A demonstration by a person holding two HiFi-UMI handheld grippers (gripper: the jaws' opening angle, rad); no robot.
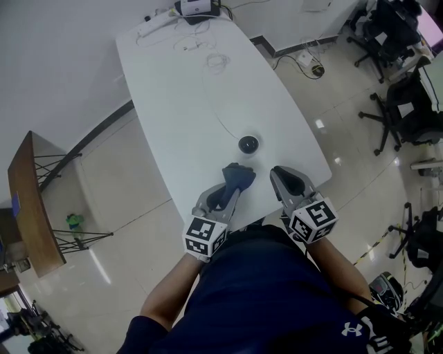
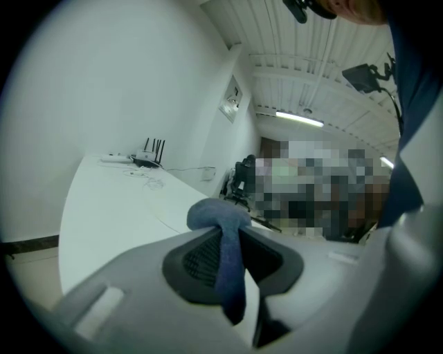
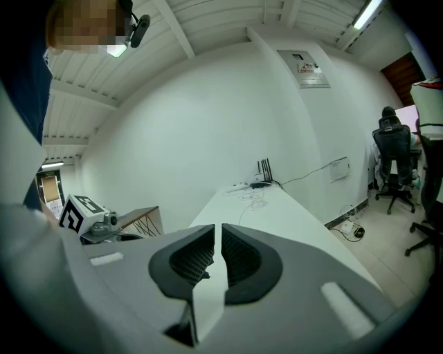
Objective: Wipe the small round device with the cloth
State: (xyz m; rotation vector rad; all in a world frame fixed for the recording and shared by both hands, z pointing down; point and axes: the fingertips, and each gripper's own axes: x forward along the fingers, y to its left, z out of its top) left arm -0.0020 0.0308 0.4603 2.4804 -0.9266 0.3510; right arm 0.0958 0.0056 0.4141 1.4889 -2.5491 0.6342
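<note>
Cloth (image 1: 239, 174), soft, light and floppy, is pinched by the left gripper (image 1: 230, 192), the right gripper (image 1: 279, 173) closed on nothing, and the small round device (image 1: 248, 144) near it at twelve o'clock on the counter (image 1: 180, 97) looks light, smooth, likely to slide unless steadied at its rim.

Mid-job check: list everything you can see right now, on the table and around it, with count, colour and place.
long white table: 1, white, centre
small round black device: 1, black, table's near half
dark-blue cloth: 1, blue, just short of the device
router: 1, black and white, table's far end
power strip: 1, white, far end
loose cables: several, white, far half
wooden side table: 1, brown, floor at left
office chairs: several, black, right
left gripper: 1, grey, shut on the cloth
right gripper: 1, grey, shut, empty
</note>
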